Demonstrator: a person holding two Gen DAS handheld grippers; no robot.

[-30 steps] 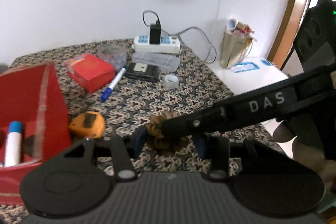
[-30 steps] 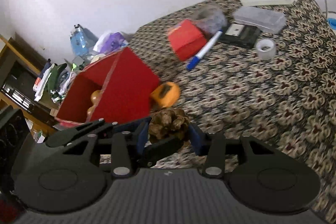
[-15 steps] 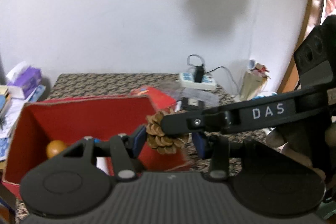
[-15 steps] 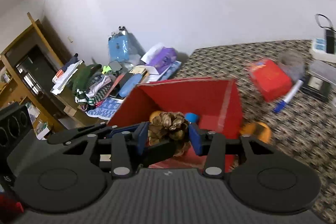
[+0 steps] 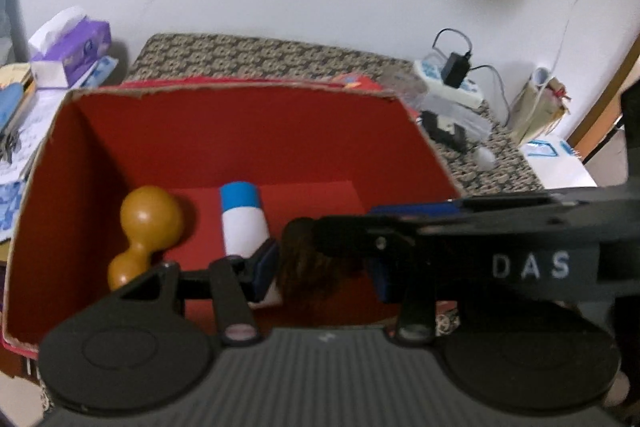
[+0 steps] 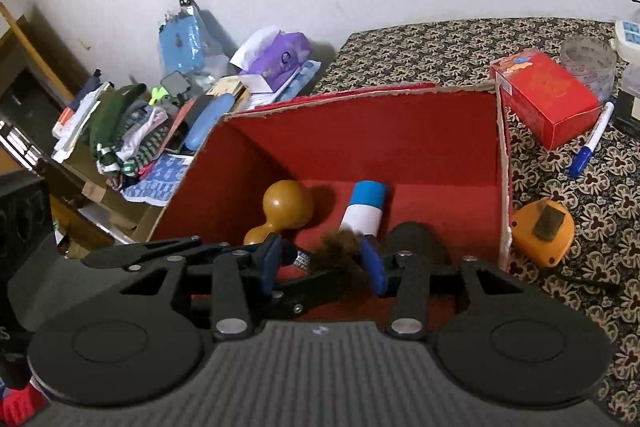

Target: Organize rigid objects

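Note:
Both grippers hover over the open red box [image 5: 248,131], also in the right wrist view [image 6: 400,131]. A blurred brown pine cone [image 5: 308,267] sits between the blue pads of my left gripper [image 5: 320,267]; the right gripper's finger [image 5: 440,227] crosses in from the right and touches it. In the right wrist view the pine cone [image 6: 340,251] lies between the pads of my right gripper [image 6: 324,261], whose jaws stand apart. Inside the box lie a wooden gourd-shaped piece [image 6: 286,205] and a white tube with a blue cap [image 6: 364,207].
On the patterned tablecloth right of the box lie an orange tape measure [image 6: 542,231], a small red carton [image 6: 548,99], a blue marker [image 6: 590,143] and a clear tape roll [image 6: 588,67]. A power strip [image 5: 448,83] sits at the back. Clutter fills the shelf on the left [image 6: 132,123].
Both grippers moved left with the pine cone, from over the tablecloth to over the red box, and tilted down into it. The right gripper's jaws have spread.

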